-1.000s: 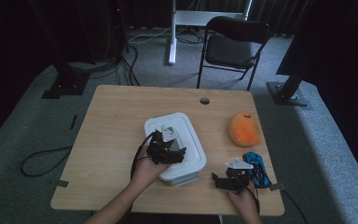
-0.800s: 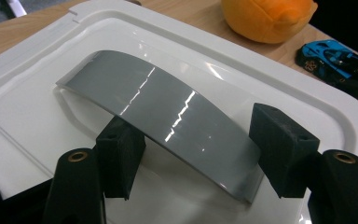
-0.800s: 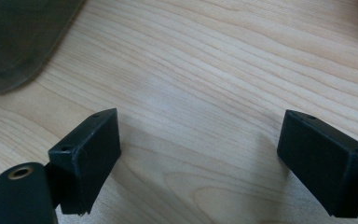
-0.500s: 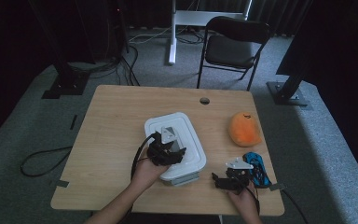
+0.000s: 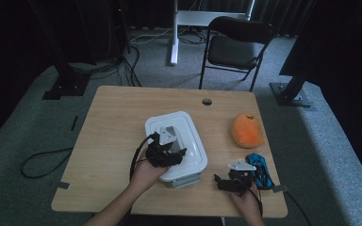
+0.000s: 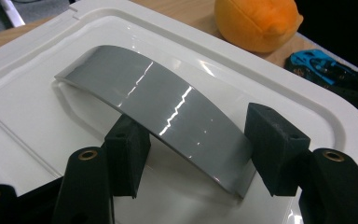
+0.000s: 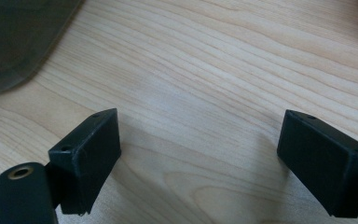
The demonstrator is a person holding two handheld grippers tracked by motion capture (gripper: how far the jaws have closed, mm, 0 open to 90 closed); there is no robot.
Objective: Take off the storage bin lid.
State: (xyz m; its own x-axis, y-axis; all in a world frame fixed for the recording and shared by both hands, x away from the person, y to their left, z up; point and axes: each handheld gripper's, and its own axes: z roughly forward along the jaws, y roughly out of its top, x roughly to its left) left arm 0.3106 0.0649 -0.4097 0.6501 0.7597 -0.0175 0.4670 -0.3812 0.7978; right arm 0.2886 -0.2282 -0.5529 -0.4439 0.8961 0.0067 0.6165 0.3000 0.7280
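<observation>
The white container (image 5: 176, 143) sits near the middle of the worktop (image 5: 108, 136), its lid on, with a grey arched handle (image 6: 163, 112) across the top. The left gripper (image 6: 198, 156) is on the lid, its jaws straddling that handle; they have just been closing, and each pad now stands just beside an edge of the handle, though whether they actually press on it is hard to tell from the left gripper view. The right gripper (image 5: 233, 181) rests low over bare wood near the worktop's front right corner, its jaws spread wide with nothing between them. An orange plush toy (image 5: 247, 129) lies to the right of the container, well apart from it, and a blue toy car (image 5: 259, 167) lies just beside the right gripper.
</observation>
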